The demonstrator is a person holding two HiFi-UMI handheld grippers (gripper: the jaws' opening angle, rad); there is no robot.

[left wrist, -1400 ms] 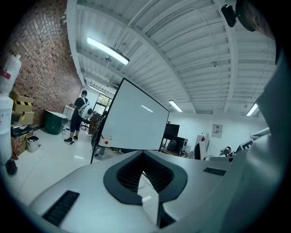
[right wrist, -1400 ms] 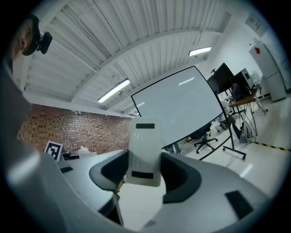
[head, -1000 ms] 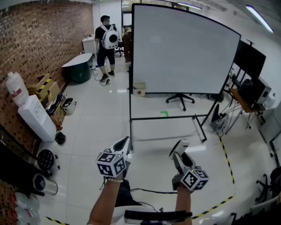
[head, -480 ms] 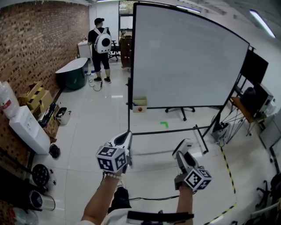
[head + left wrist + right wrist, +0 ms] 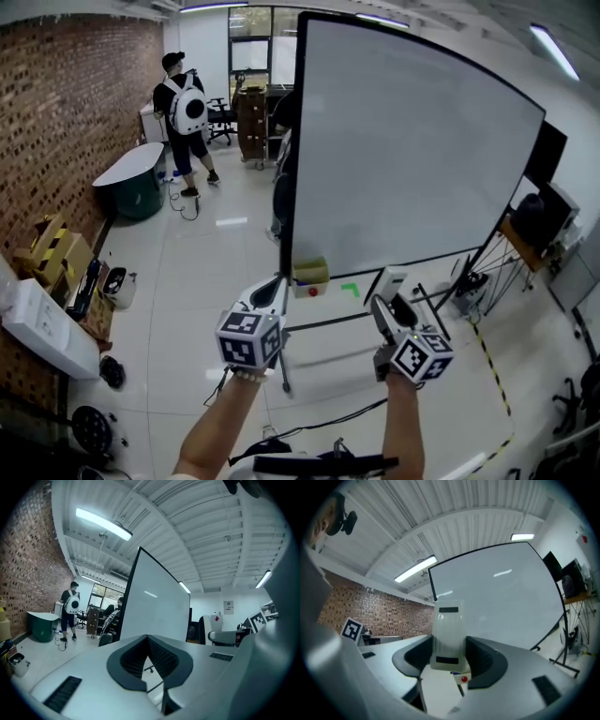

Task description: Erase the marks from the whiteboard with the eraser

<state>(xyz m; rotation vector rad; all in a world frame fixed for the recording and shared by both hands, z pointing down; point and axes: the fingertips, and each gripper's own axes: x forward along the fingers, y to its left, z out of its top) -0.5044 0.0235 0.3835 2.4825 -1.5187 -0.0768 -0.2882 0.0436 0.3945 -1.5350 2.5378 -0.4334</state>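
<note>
Jaws of right gripper (image 5: 387, 300) clamp eraser (image 5: 448, 630), whiteboard (image 5: 412, 159), brick wall (image 5: 66, 103), glossy floor (image 5: 202, 281)

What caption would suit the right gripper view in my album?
The right gripper holds a white eraser in its jaws, aimed at the whiteboard.

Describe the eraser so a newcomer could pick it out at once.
Start at the big whiteboard. Before its lower edge, the right gripper clamps the eraser: a white upright block with two dark strips, unlike the tan box at the board's corner.
</note>
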